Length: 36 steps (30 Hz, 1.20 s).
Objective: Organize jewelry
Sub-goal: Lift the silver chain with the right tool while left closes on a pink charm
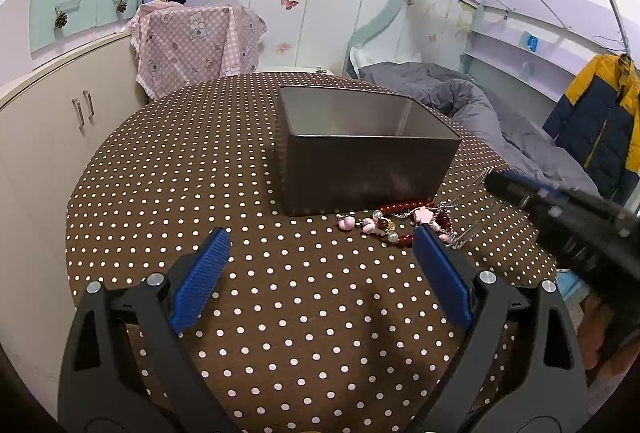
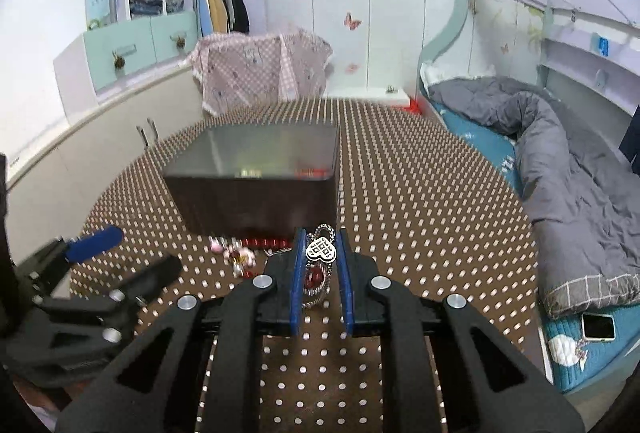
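Observation:
A dark metal box (image 1: 360,161) stands open-topped on the round table with the brown dotted cloth (image 1: 192,161). In front of the box lies a jewelry pile (image 1: 394,221) of red beads, pink charms and pearls. My left gripper (image 1: 322,233) hovers open just short of the pile, nothing between its blue pads. My right gripper (image 2: 320,239) is shut on a silver necklace with a heart-shaped lattice pendant (image 2: 321,251); the chain hangs below the fingers, above the pile (image 2: 240,255). The box (image 2: 256,189) lies ahead and left of it. In the left wrist view the right gripper (image 1: 560,217) is blurred.
A cream cabinet (image 1: 52,137) runs along the left of the table. A pink checked cloth (image 1: 196,41) covers something behind it. On the right is a bed with a grey duvet (image 2: 560,169) and a phone (image 2: 598,327). The table's edge curves close on the right.

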### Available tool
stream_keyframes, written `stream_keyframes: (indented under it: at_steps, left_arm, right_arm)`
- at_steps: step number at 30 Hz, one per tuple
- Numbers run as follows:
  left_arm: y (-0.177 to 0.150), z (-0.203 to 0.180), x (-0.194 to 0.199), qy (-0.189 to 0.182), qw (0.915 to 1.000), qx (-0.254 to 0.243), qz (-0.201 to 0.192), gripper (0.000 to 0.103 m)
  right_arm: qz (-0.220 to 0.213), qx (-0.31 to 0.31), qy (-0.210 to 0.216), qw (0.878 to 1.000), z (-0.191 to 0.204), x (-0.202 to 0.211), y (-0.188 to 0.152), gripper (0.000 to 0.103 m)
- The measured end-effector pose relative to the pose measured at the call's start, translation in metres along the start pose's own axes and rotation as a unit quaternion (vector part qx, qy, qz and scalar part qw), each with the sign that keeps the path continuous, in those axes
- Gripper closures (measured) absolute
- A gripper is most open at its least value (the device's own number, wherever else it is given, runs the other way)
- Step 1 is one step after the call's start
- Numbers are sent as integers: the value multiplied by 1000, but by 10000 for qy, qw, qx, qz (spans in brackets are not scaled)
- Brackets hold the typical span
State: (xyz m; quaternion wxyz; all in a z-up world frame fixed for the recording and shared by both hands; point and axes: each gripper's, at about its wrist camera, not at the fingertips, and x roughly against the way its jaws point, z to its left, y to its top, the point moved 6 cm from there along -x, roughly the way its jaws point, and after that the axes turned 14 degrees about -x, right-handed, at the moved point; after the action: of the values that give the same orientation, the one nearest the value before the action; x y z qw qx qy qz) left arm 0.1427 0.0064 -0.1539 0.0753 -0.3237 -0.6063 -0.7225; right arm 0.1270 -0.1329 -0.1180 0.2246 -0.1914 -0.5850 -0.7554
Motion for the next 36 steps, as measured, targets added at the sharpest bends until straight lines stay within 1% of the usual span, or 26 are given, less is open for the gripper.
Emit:
stream_keyframes:
  at_steps: [4,11,14,21,24,27,30,32,34,35,36]
  left_arm:
    - [1,-3,1,-26,10000,6,-16,12]
    - [5,-13,3,-105,9999,-11,-74,12]
    - [8,-18,2,-170,9998,-42,-103,12]
    - [13,-39,-2,-569,9982,-144,-157,12]
    - [14,-51,-5,-815,9963,-215,-153,12]
    - [16,-67,-12,-1013,9942,-347,-89,13]
    - [15,-82,-21,-1175,9921,-433,56,22]
    - [13,-90,-29,-1205,9912,-519,191,29]
    - [11,-94,-38,-1140,9909,-598,386,44]
    - [10,-96,-44,-1093,9907,-622,515,48]
    - [9,-97,-47,-1058,9905,-622,614,55]
  right_arm:
    - [-237,-12,102,9997,2,15,13,90]
    - [-449,14,165,9989,7,30,24,90]
    - [-648,49,205,9977,7,41,31,90]
    - [-1110,39,223,9936,2,65,52,90]
    - [-1201,-35,184,9926,-5,69,55,90]
    - [-1195,-136,142,9926,-16,68,55,90]
    - [-1113,-236,95,9935,-24,62,53,90]
    - [-1038,-317,100,9940,-30,58,50,90]
    - [-968,-365,78,9946,-36,53,47,90]
    - [-931,-367,76,9949,-37,51,46,90]
    - [-899,-381,62,9952,-40,48,44,90]
